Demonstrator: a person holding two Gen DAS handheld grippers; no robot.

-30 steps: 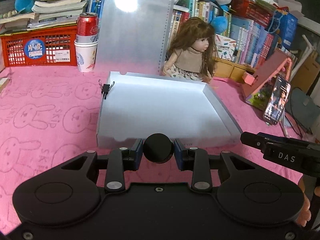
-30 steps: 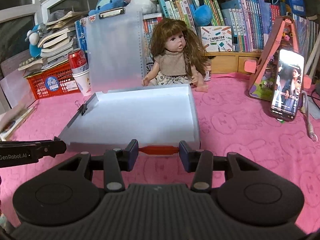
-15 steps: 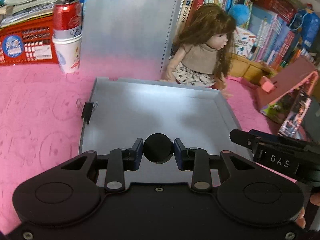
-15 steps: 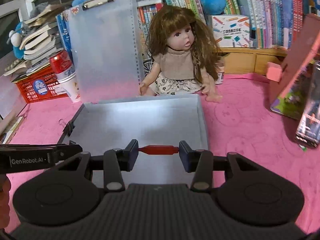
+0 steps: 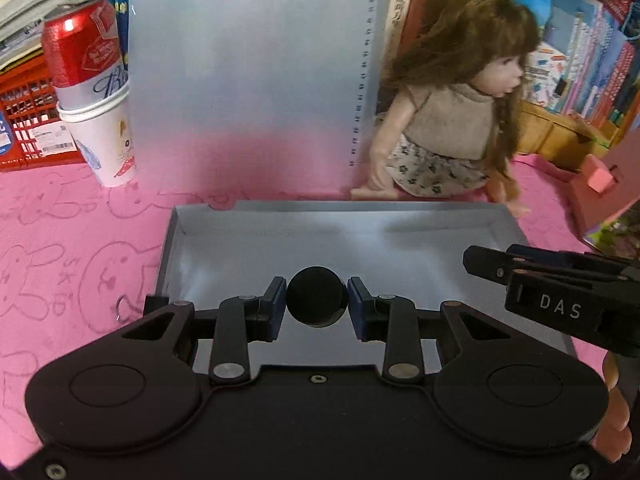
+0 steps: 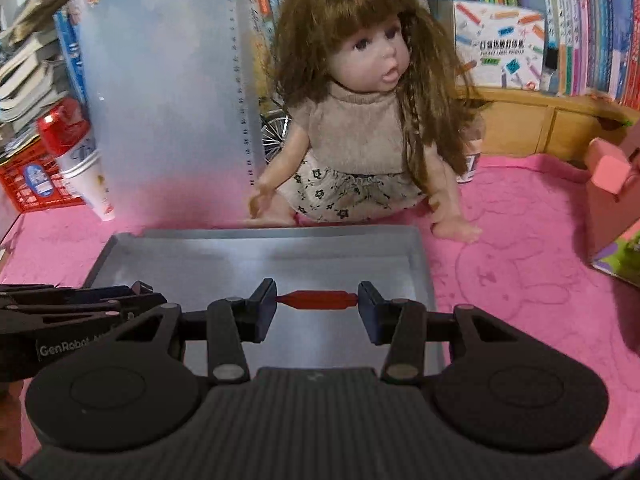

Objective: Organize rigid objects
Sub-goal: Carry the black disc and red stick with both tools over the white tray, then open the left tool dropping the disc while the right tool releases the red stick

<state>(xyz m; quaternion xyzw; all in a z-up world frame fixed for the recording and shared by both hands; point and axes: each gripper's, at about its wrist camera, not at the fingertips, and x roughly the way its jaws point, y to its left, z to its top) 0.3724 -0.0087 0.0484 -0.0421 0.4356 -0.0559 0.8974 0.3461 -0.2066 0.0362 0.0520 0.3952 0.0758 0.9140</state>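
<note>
Over the grey tray (image 5: 400, 240), whose visible floor is bare, the left gripper (image 5: 317, 303) clamps a black round disc (image 5: 316, 300) while the right gripper (image 6: 317, 300) pinches a red rod (image 6: 318, 299) endwise.

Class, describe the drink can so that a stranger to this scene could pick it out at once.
Start at the pink bunny-print cloth and the tall translucent clipboard standing at its back. Left of the board stands a white paper cup. The red and silver can sits in its mouth, the only can here.
</note>
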